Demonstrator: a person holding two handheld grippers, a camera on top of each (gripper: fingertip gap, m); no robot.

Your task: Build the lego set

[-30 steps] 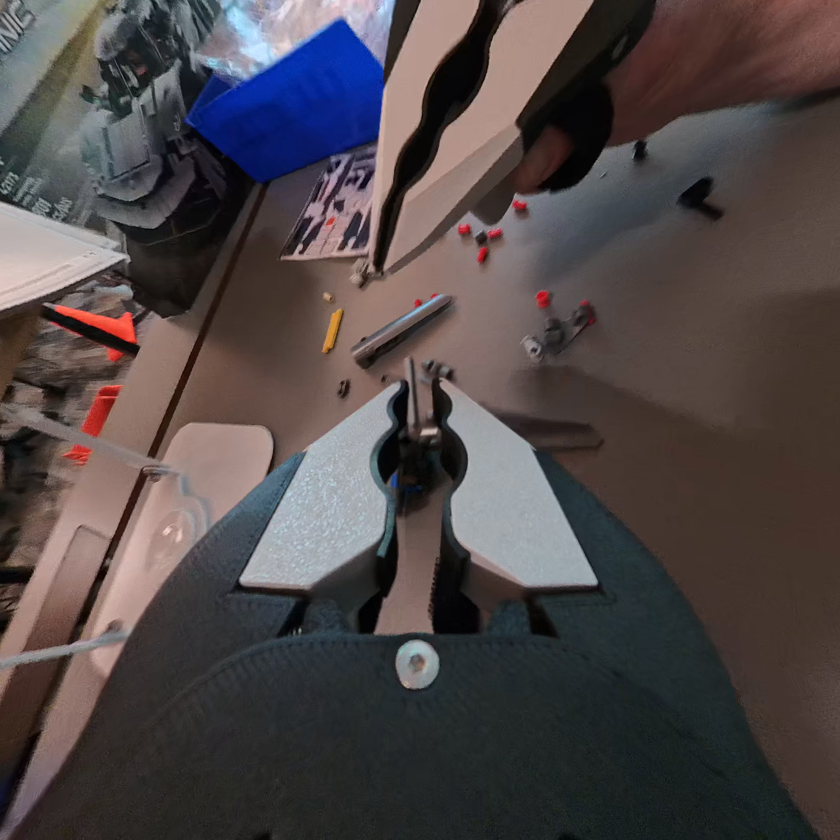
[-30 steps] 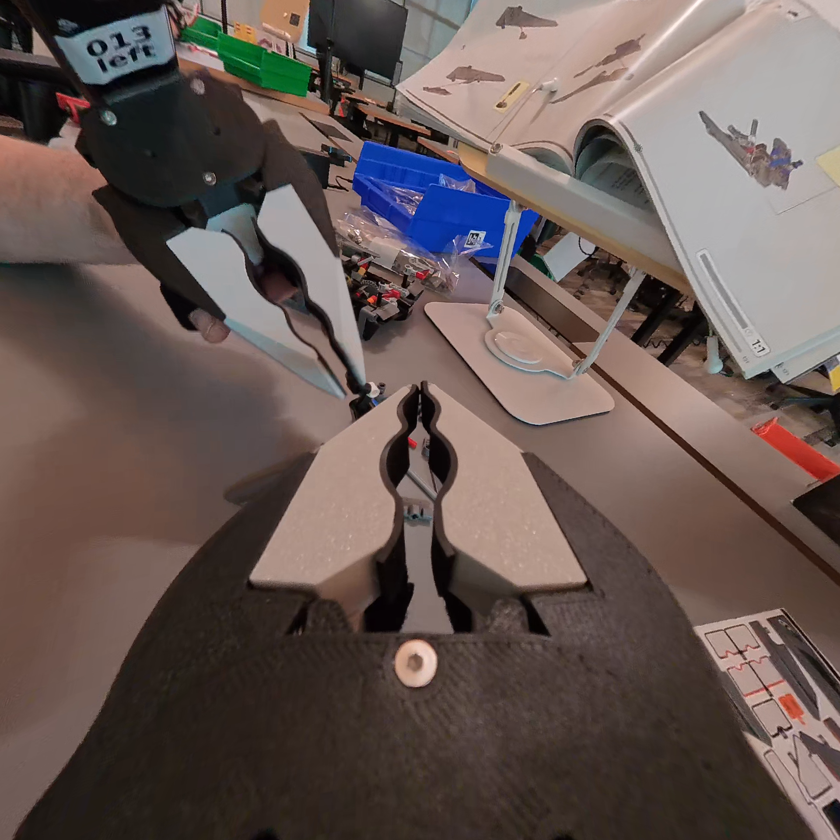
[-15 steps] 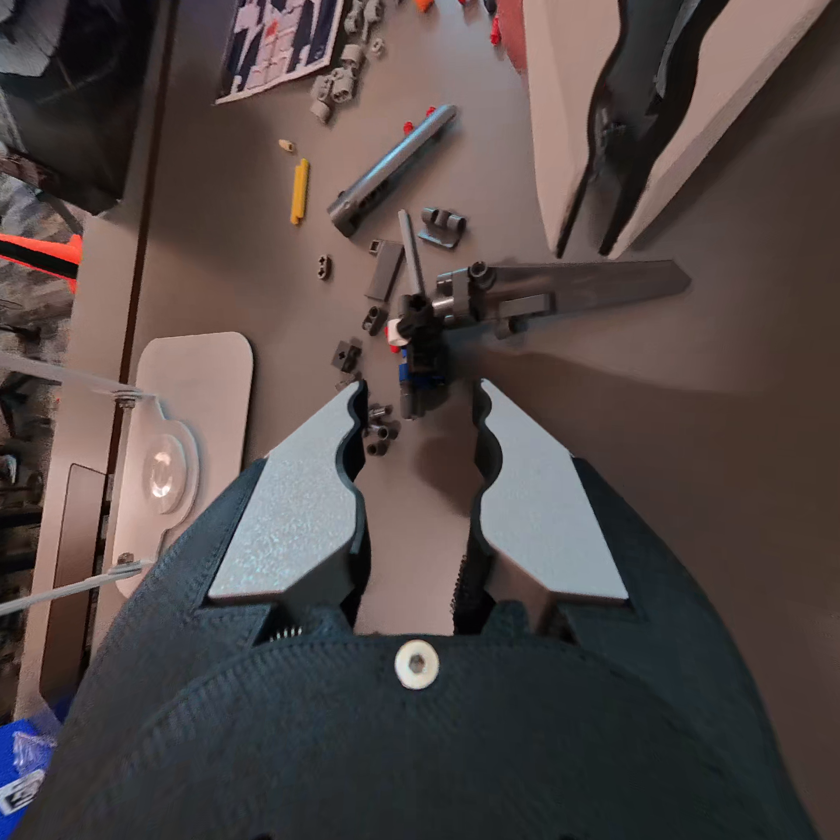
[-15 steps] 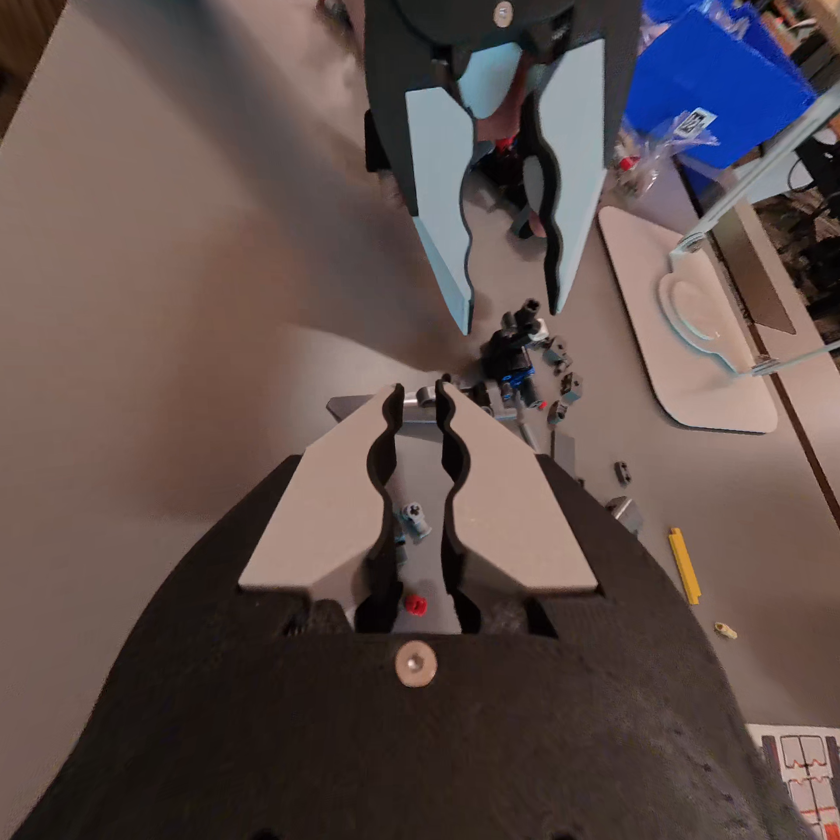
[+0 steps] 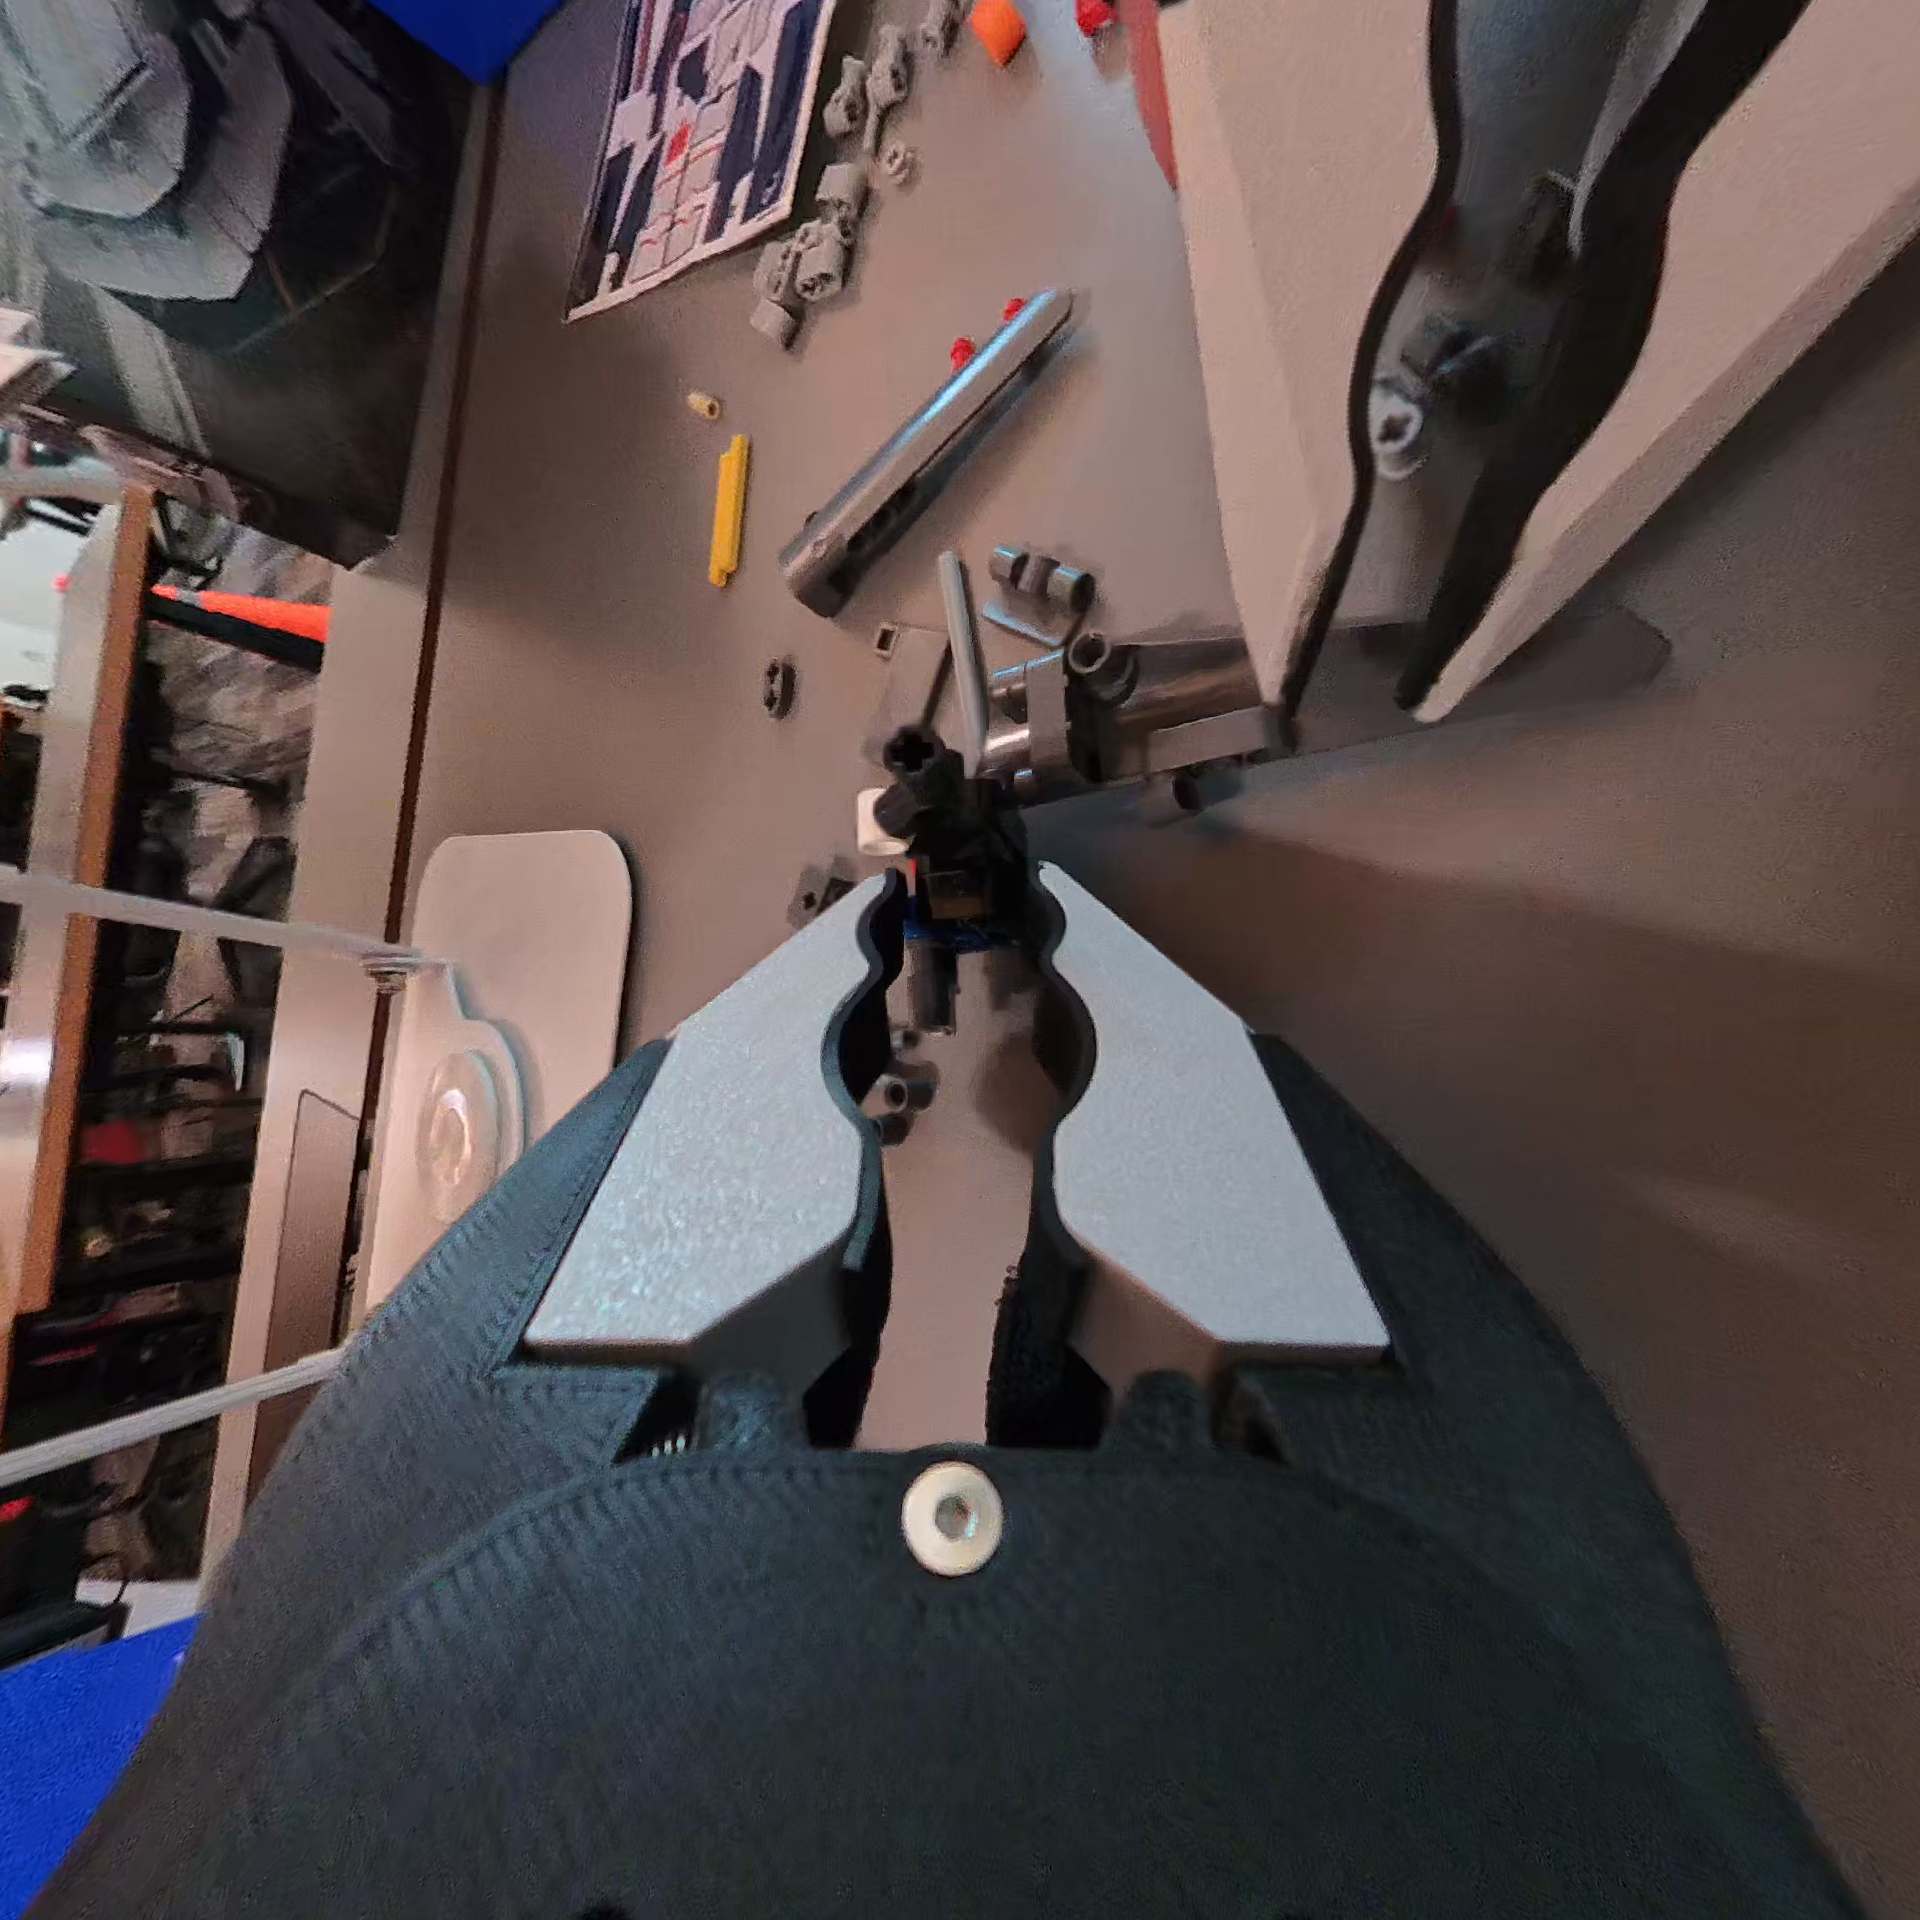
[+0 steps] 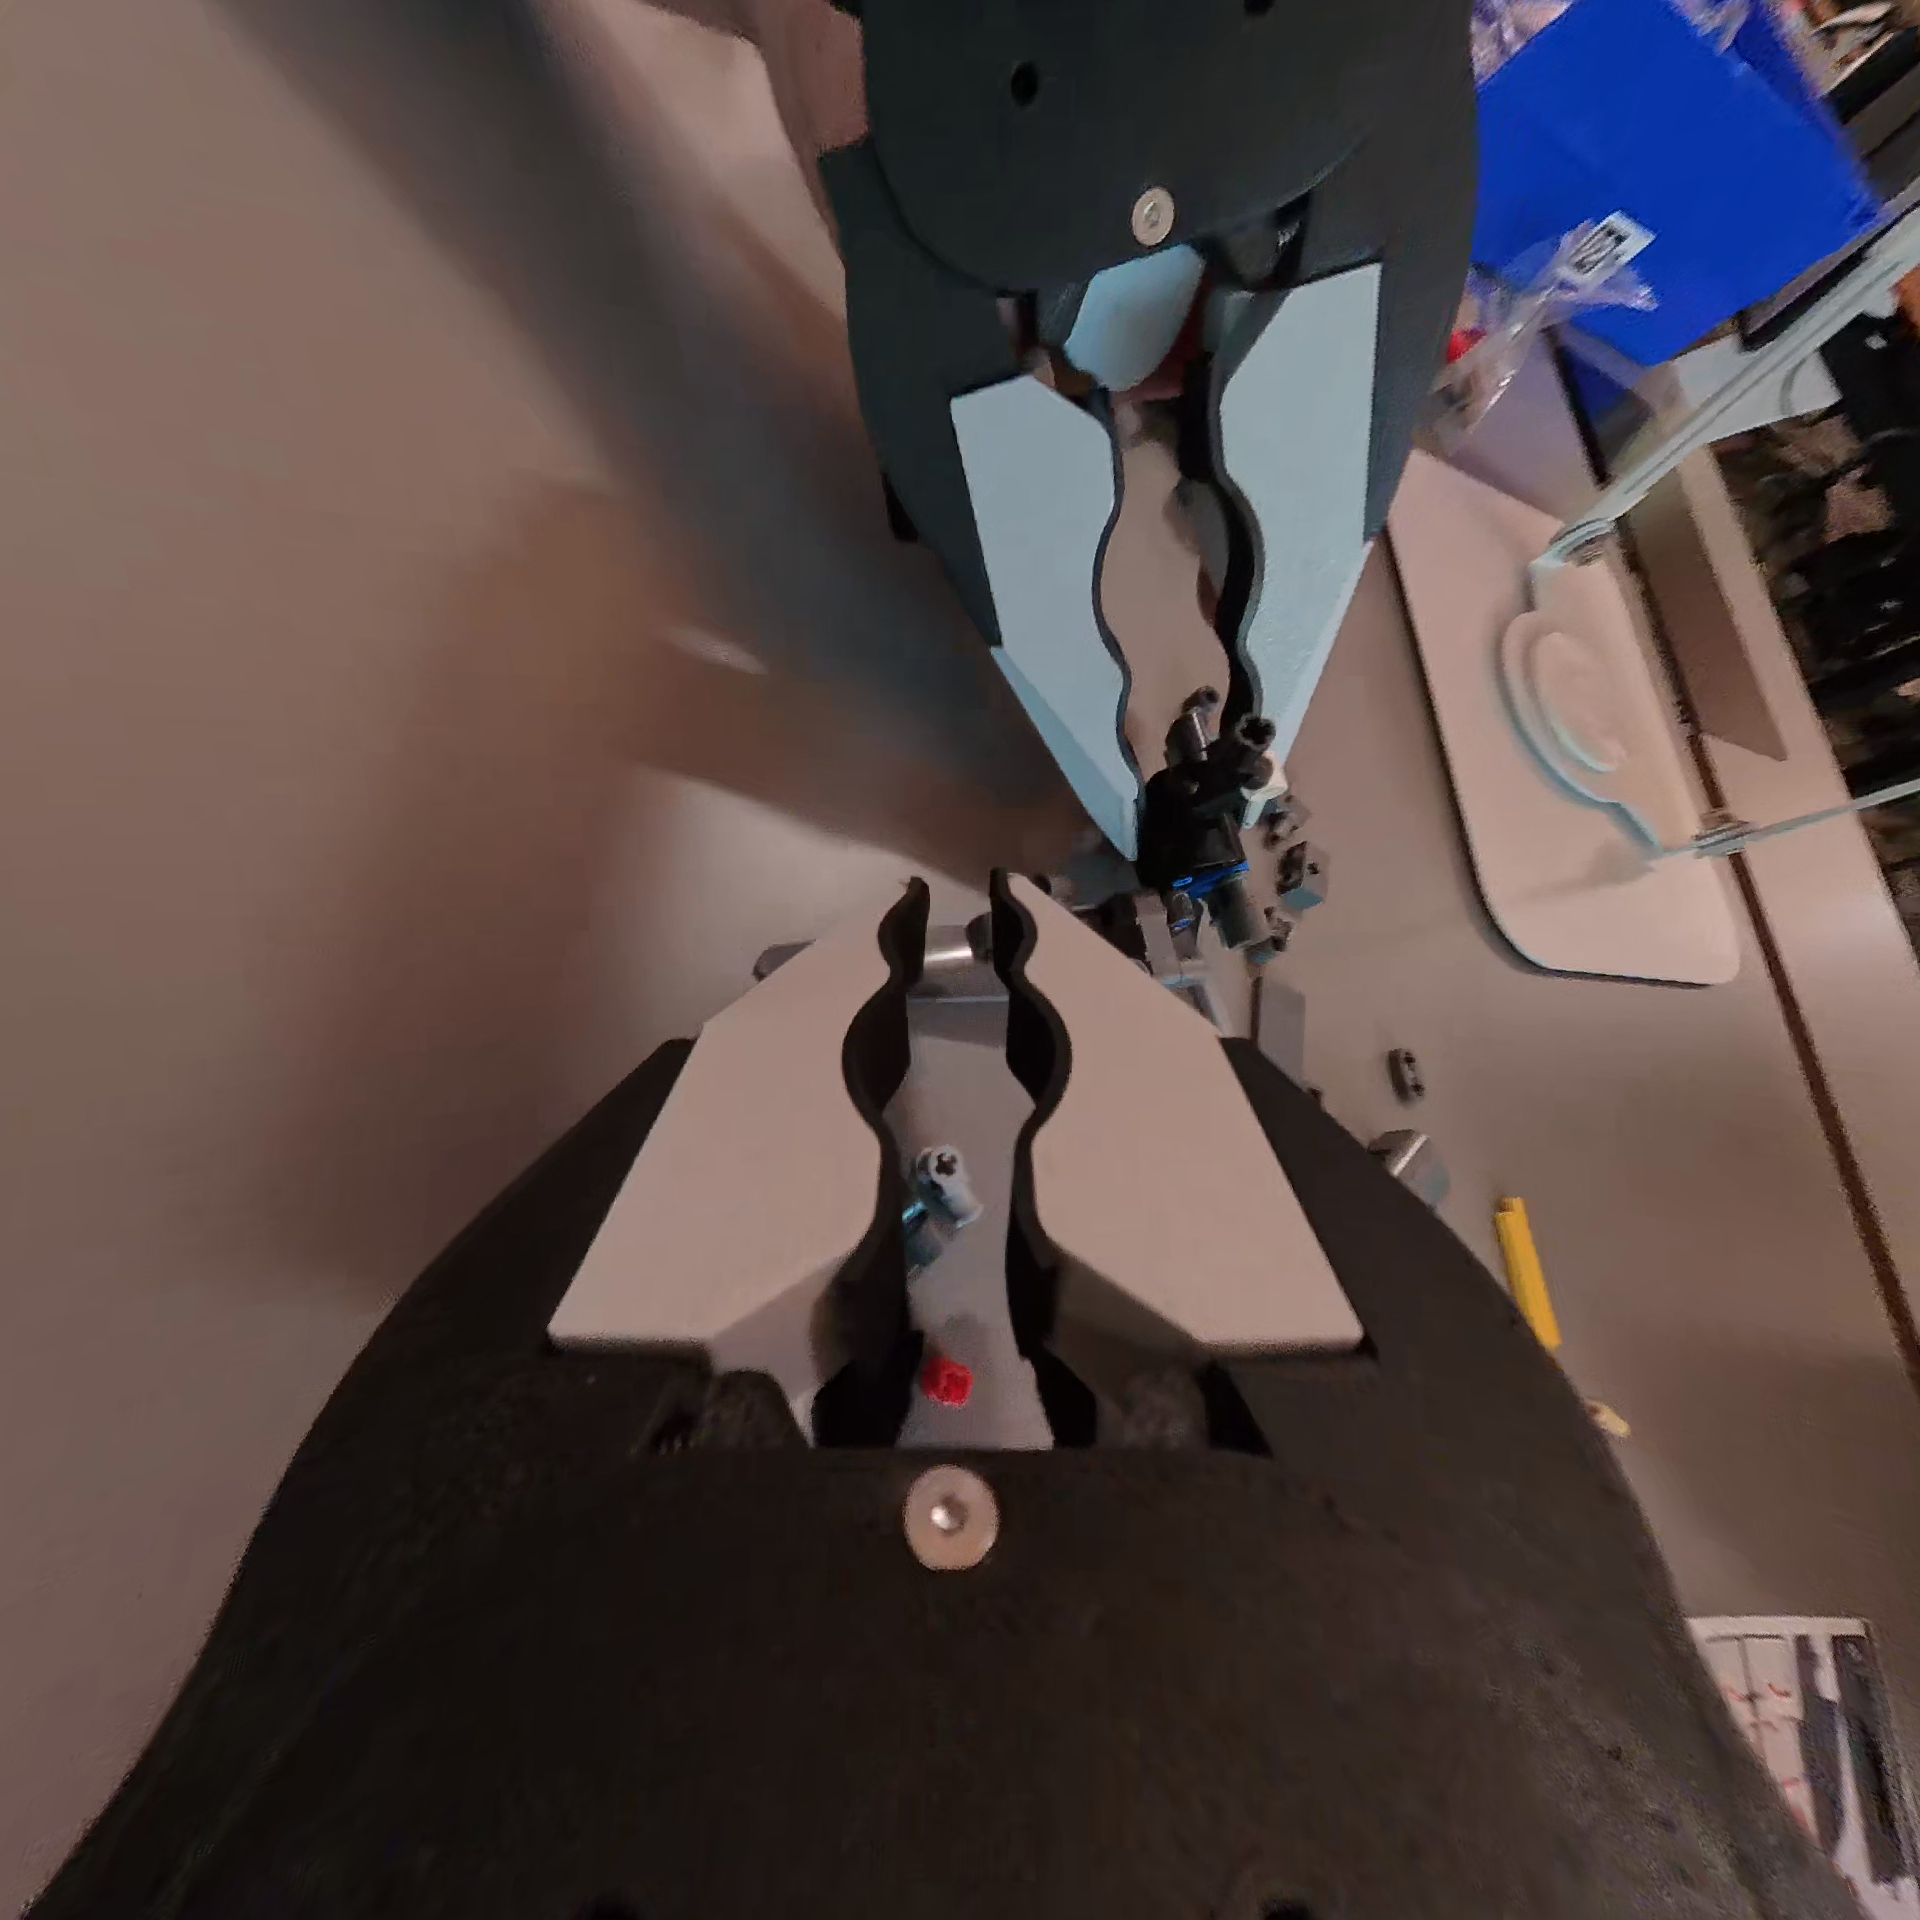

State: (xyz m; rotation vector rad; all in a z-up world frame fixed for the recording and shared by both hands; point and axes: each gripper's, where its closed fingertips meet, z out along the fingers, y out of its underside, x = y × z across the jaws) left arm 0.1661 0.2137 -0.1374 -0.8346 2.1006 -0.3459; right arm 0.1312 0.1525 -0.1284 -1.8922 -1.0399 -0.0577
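A small black lego assembly [image 5: 940, 821] with blue and white bits stands on the brown table, joined to a long grey plate [image 5: 1174, 696]. My left gripper [image 5: 966, 878] is shut on the black assembly, one fingertip on each side; the right wrist view shows the same grip [image 6: 1195, 805]. My right gripper [image 6: 954, 883] is slightly open and empty, its tips just over the grey plate [image 6: 956, 1003]. It also shows in the left wrist view [image 5: 1356, 712]. A grey pin [image 6: 940, 1184] and a red stud [image 6: 945, 1382] lie on the table under its fingers.
Loose parts lie beyond the assembly: a grey beam [image 5: 925, 436], a yellow axle [image 5: 730, 509], a light grey rod [image 5: 961, 644] and small grey connectors. A sticker sheet [image 5: 707, 145] lies farther off. A white stand base [image 6: 1590, 779] and a blue bin [image 6: 1662, 156] are at the table's edge. There is about 7 cm between the tips of the two grippers. My right tips are roughly 6 cm from the grey pin [image 6: 940, 1184]. Seen from the left wrist view [image 5: 1410, 406] as well.
My left gripper held the assembly in the air, set it down and opened, and has now moved forward and closed on it again. My right gripper came down over the grey plate.
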